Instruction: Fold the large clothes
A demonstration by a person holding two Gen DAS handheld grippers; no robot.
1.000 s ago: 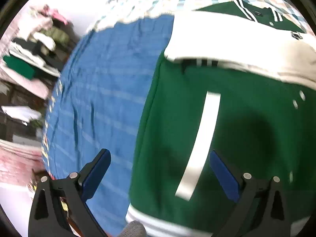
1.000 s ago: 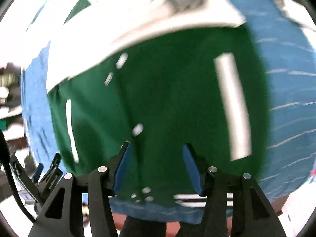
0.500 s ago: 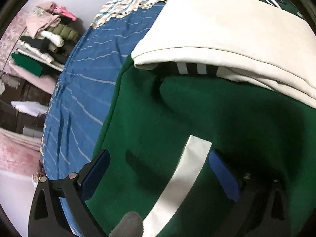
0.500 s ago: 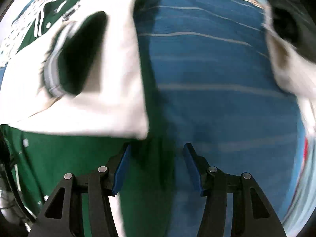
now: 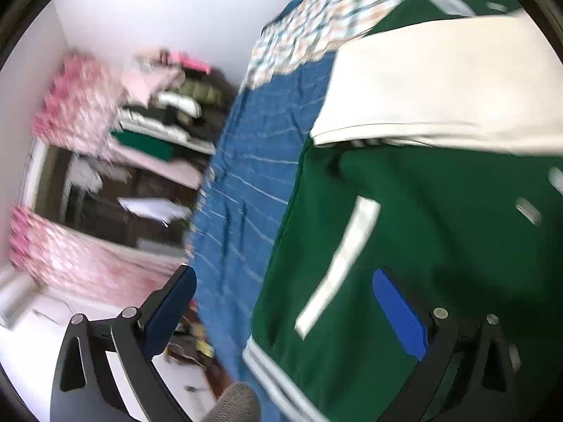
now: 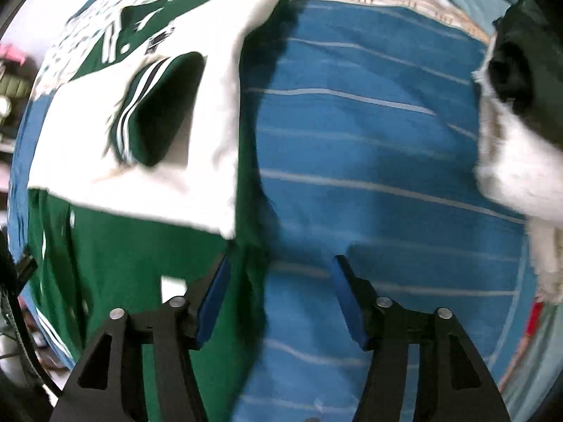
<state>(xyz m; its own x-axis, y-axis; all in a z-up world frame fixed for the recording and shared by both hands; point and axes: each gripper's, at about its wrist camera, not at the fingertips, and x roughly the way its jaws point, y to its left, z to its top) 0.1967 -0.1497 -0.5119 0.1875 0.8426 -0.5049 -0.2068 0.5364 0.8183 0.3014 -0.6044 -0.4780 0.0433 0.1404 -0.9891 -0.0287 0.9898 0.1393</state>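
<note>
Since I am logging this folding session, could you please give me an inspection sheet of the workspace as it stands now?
Surface: bed under a blue striped sheet, with a checked cloth at the far end.
Job's things: green jacket lying flat on the sheet, its cream sleeve folded across the body; striped cuff lies on the sleeve.
Clutter: a white and black furry item at the sheet's right edge; what it is cannot be told.
Grippers: left tongs open, above the jacket's left edge; right tongs open, above its right edge; neither holds cloth.
Cables: dark cable at the right view's left rim.
Surroundings: shelf of stacked clothes, pink patterned fabric, white wall.
</note>
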